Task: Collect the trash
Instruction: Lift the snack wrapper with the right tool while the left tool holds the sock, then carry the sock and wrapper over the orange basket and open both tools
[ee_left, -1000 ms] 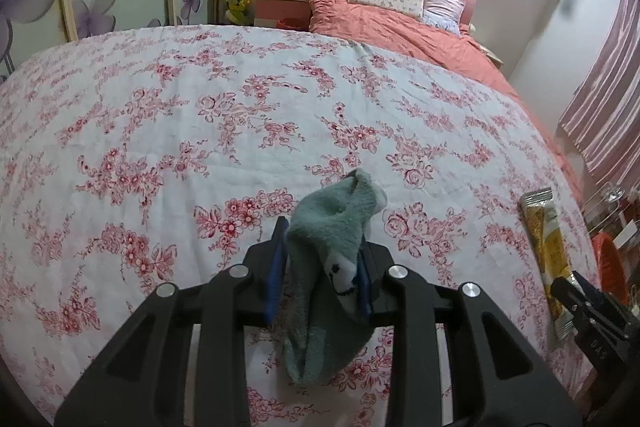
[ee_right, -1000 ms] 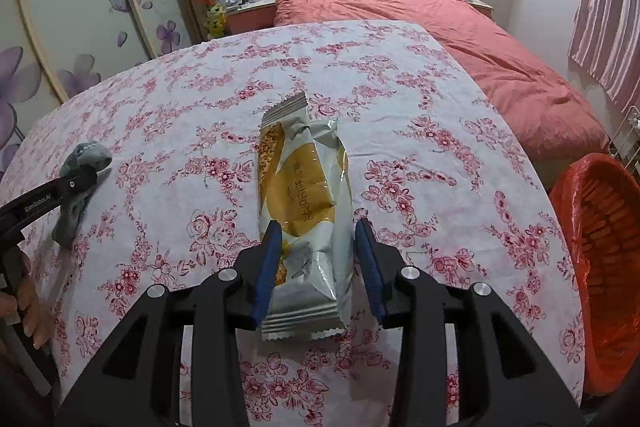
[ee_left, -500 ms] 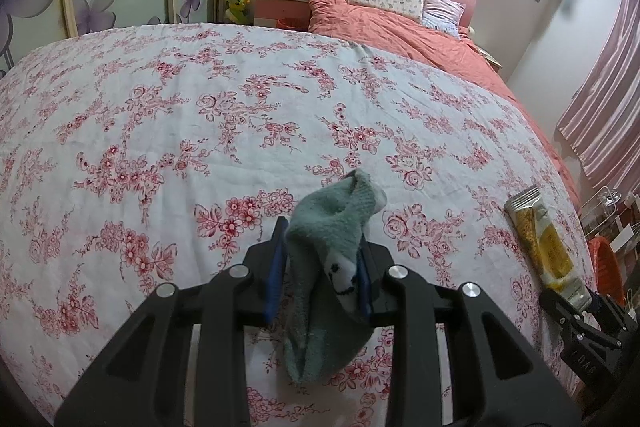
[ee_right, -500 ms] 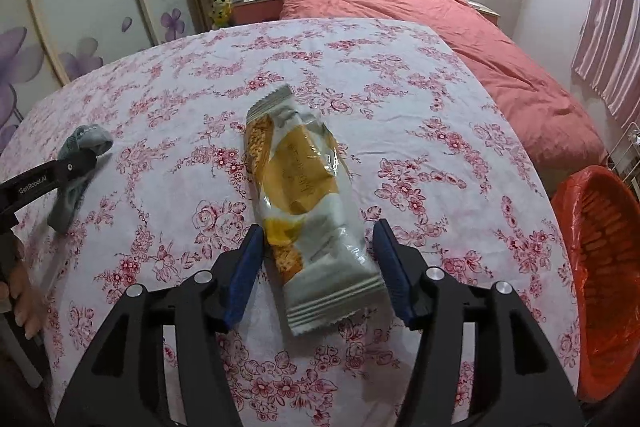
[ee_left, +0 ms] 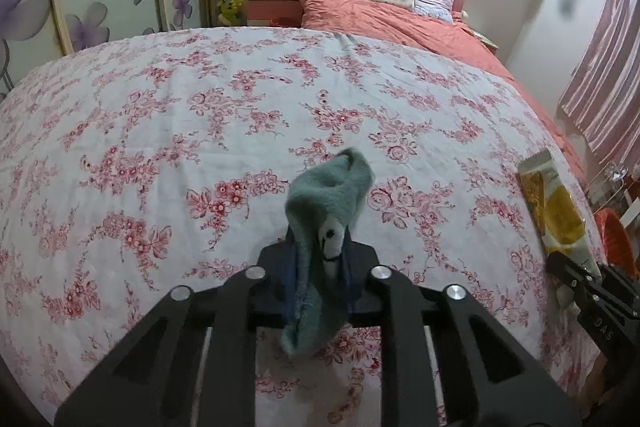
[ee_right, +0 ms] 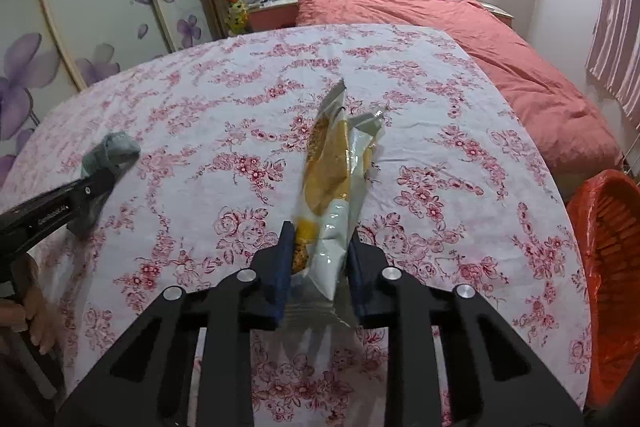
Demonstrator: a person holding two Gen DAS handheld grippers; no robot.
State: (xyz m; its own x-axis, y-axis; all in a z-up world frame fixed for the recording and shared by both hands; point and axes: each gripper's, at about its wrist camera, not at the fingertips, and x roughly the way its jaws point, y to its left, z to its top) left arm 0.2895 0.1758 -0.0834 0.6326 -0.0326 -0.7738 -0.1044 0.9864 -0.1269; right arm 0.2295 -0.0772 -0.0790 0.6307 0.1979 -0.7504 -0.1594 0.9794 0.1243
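Left claw (ee_left: 320, 259) clamped tight; right claw (ee_right: 318, 251) has just been closing.

Grey-green knitted sock (ee_left: 326, 211) with a small face motif: bunched and squeezed between blue pads, cuff end standing up, toe end hanging limp below the pads, lifted clear of the floral sheet. Yellow-and-white plastic snack wrapper (ee_right: 336, 187): creased lengthwise, pinched near its lower end, upper sealed end pointing up and away, slightly tilted. Orange-red woven plastic basket (ee_right: 608, 259): stands beside the bed's right edge, upright.
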